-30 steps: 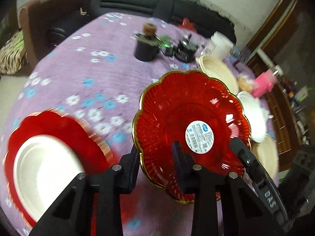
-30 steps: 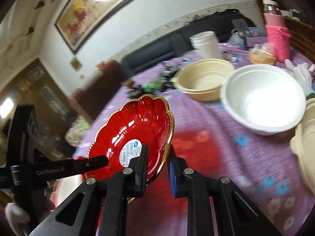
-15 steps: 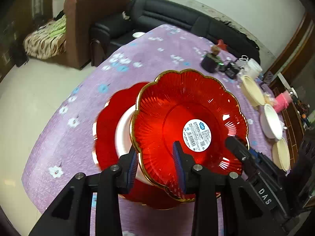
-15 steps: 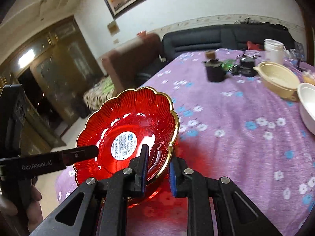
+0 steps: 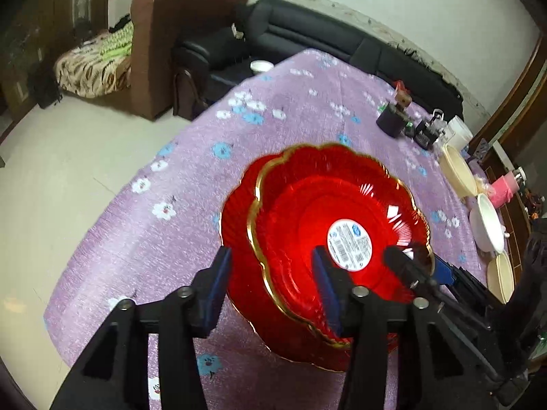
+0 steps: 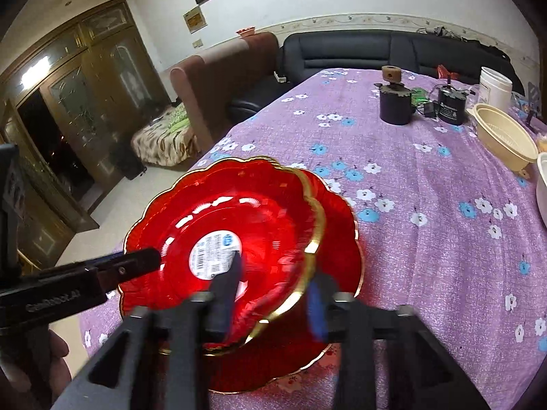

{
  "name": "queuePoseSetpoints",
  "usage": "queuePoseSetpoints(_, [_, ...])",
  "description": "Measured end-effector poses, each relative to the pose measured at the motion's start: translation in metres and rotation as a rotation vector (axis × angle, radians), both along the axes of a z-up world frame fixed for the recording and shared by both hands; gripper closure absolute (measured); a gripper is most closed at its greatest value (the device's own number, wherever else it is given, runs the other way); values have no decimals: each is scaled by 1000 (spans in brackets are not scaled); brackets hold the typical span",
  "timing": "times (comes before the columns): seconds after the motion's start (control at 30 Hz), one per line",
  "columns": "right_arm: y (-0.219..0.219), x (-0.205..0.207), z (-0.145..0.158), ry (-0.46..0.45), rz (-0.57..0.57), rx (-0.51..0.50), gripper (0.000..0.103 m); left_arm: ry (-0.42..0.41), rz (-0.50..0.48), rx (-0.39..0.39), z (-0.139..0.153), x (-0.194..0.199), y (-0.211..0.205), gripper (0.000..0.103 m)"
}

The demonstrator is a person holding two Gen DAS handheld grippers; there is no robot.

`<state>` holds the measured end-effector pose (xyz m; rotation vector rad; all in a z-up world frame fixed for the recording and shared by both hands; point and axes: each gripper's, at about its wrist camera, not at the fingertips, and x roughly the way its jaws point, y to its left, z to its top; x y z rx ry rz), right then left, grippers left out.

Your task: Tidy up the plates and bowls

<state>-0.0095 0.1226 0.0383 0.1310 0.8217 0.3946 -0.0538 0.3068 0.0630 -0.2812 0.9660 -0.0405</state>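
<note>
Two red plates with gold scalloped rims are stacked near the table's (image 6: 444, 239) corner: the upper red plate (image 5: 307, 212), bearing one round white label (image 5: 348, 245) at its centre, sits on the lower red plate (image 6: 342, 239), whose rim shows around it. Whether anything lies between the two plates cannot be told.

The left hand-held gripper (image 5: 273, 290) has its fingers spread, one on either side of the upper plate's near rim, with a gap at the outer finger. The right hand-held gripper (image 6: 273, 290) likewise straddles the rim with its fingers parted and blurred; neither visibly pinches the plate.

The purple flowered cloth covers the table. At its far side stand three bowls in a row: one cream ribbed bowl (image 5: 458, 176), one white bowl (image 5: 487, 225) and one further cream bowl (image 5: 501, 275), all apparently without contents. Beyond them are one white tub (image 6: 495, 89) and two dark round devices (image 6: 396, 102).
</note>
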Motion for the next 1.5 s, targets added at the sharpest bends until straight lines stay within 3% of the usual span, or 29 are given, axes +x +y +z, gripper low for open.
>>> queuePoseSetpoints(0.1, [2,-7,5,-66,-22,-26,27,-26,12,-29,4,-5,4,34])
queuePoseSetpoints(0.33, [2,-24,19,-139,-20,-66,24,-91,46,-91,22,-33,11,33])
queuePoseSetpoints(0.53, [-34,-40,27,-136,-81,-26,23,-208,-19,-30,52,-63,-21,20])
queuePoseSetpoints(0.93, [-178,-56,17,-78,-316,-29,22,-181,-296,6,50,-74,-127,20])
queuePoseSetpoints(1.2, [-290,-96,23,-56,-503,-12,22,-127,-394,32,33,-73,-177,20])
queuePoseSetpoints(1.5, [-385,-137,17,-43,-725,53,22,-62,-475,61,10,-71,-220,20])
